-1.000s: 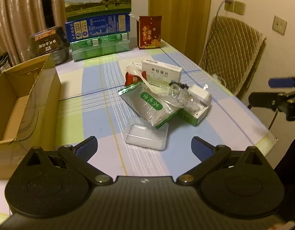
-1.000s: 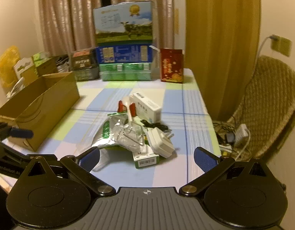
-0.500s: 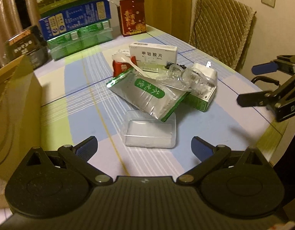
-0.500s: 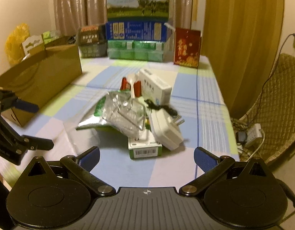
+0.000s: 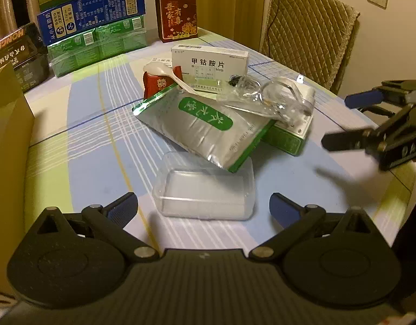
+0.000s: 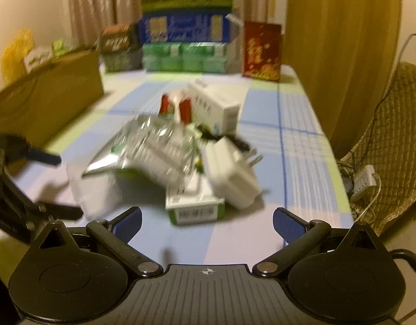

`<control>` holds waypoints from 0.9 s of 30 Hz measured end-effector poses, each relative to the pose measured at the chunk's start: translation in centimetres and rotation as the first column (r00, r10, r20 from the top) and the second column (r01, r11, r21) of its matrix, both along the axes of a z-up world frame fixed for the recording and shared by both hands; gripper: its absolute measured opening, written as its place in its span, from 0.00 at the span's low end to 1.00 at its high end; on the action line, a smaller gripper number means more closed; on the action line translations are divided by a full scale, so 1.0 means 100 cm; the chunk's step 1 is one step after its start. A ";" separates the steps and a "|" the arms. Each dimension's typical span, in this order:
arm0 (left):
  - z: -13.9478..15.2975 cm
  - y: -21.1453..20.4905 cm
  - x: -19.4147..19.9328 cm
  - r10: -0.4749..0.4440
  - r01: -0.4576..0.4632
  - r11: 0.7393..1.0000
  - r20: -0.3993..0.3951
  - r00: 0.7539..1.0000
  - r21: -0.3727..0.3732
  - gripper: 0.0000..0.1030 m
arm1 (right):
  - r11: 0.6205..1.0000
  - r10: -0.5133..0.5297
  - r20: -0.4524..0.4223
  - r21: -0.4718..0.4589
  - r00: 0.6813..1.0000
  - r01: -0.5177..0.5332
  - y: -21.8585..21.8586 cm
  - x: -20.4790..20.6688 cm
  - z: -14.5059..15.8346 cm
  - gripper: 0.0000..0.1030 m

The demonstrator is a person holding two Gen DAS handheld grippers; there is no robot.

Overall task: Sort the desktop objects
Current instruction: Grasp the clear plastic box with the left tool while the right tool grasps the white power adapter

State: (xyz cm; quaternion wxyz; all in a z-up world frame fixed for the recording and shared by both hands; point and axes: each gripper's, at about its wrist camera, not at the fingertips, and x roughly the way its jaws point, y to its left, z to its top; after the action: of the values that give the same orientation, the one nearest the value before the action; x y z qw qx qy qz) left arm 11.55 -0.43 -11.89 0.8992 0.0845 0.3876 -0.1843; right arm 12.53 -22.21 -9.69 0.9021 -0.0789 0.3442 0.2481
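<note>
A checked counter [image 5: 99, 140] carries a small heap of loose objects near its middle, toward the right edge. Nearest the left tongs [image 5: 203, 205], whose blades are spread wide and hold nothing, lies a clear plastic box [image 5: 205, 192]; it looks light, rigid and smooth, so it would likely slip unless pinched across its short walls. One corner of a silver foil pouch [image 5: 205, 124] with a green label rests on the box's far rim; the pouch appears soft and crinkly, best taken by a sealed edge. Behind it sit a white medicine carton [image 5: 209, 67], stiff and easy to grip across its narrow faces, a white plastic spoon [image 5: 167, 77] lying on a red packet [image 5: 156, 86], crumpled clear wrapping [image 5: 272, 100], and a green and white carton [image 5: 286, 138]. The right tongs [image 6: 206, 218], also spread wide and empty, face a white plug adapter [image 6: 232, 173], seemingly the heaviest piece, leaning on that green carton. An open cardboard box [image 5: 7, 146] stands along the left edge; its inside is hidden. The clear box looks empty.
</note>
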 end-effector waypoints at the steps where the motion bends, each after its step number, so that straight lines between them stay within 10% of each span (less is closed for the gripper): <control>1: -0.001 0.001 0.002 0.008 -0.008 1.000 -0.002 1.000 -0.006 0.99 | 1.000 -0.011 0.006 0.019 1.000 0.011 -0.002 0.002 0.003 0.98; 10: 0.004 0.004 0.013 0.054 -0.053 0.997 0.004 0.999 -0.057 0.96 | 0.992 -0.097 0.030 0.080 0.995 0.094 -0.016 0.031 0.013 0.88; 27: -0.007 -0.002 0.028 0.047 -0.052 0.997 -0.077 0.996 -0.064 0.87 | 0.967 -0.064 -0.223 0.226 0.973 0.115 -0.026 0.093 -0.014 0.80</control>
State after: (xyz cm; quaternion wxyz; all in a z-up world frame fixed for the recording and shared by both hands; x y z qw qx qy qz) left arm 14.33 -0.59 -12.59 0.8906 0.0384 0.4170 -0.1776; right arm 21.84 -24.79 -11.13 0.8730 0.0726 0.4103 0.2533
